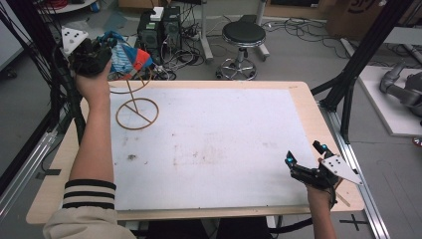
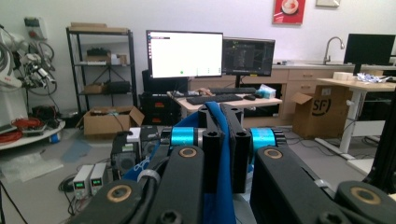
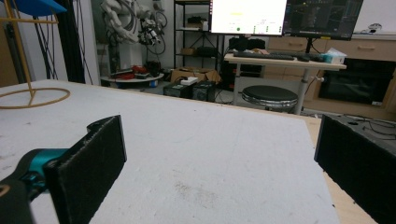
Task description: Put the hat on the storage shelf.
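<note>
High view: my left fingers (image 1: 102,50) raised at far left corner of desk (image 1: 308,104), pinched on blue cloth (image 1: 122,55), which hangs above top ring of wire stand (image 1: 137,113); cloth possibly resting on ring, hard to tell. My right fingers (image 1: 303,154) low at near right edge, spread wide, empty.

Left gripper view: my fingers (image 2: 223,126) squeezed together, blue cloth (image 2: 224,186) between pads.

Right gripper view: my fingers (image 3: 219,154) wide apart over bare desk (image 3: 201,154), nothing between; wire stand (image 3: 30,95) far left.
</note>
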`<state>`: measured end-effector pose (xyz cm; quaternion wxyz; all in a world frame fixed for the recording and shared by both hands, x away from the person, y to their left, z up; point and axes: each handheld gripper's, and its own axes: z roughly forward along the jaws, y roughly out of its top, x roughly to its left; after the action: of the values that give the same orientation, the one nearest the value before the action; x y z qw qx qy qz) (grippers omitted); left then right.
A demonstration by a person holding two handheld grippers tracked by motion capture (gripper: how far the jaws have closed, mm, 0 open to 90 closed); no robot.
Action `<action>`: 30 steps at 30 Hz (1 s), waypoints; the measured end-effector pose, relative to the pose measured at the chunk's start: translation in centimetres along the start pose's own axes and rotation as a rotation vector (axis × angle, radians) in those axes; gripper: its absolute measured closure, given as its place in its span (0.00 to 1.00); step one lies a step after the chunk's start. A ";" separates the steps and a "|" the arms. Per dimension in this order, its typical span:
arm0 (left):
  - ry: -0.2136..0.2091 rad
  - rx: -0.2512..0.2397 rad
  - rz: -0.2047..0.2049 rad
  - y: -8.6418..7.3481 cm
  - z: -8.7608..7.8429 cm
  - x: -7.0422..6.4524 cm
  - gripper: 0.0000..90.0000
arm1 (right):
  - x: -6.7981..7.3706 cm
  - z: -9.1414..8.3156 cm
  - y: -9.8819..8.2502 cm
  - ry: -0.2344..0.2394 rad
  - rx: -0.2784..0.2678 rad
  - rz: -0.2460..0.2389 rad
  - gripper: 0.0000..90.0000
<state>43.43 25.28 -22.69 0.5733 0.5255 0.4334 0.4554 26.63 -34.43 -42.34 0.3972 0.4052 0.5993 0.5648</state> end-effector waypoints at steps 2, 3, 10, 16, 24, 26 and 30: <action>0.005 0.010 -0.002 -0.2 0.1 0.0 0.97 | 0.1 0.0 0.1 0.003 -0.001 0.001 0.02; 0.005 0.013 -0.002 -0.3 0.1 0.0 0.97 | 0.0 0.0 0.1 0.001 -0.005 -0.006 0.02; 0.039 0.019 -0.009 -0.6 0.2 -0.3 0.74 | 0.0 -0.1 0.1 0.001 -0.006 -0.005 0.02; 0.058 -0.021 -0.020 -0.4 -0.1 -0.2 0.55 | 0.0 -0.1 0.2 0.001 -0.008 -0.002 0.02; 0.071 -0.050 -0.039 -0.3 -0.6 0.0 0.38 | 0.2 0.0 0.2 0.005 -0.003 -0.003 0.02; 0.068 -0.052 -0.041 -0.3 -0.7 0.0 0.37 | 0.1 0.0 0.2 0.004 -0.008 -0.008 0.02; 0.065 -0.058 -0.038 -0.2 -0.9 -0.1 0.35 | 0.1 0.0 0.2 0.004 -0.009 -0.007 0.02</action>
<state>42.60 25.39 -22.98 0.5825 0.4853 0.4485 0.4734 26.58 -34.36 -42.15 0.4000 0.4001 0.5989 0.5668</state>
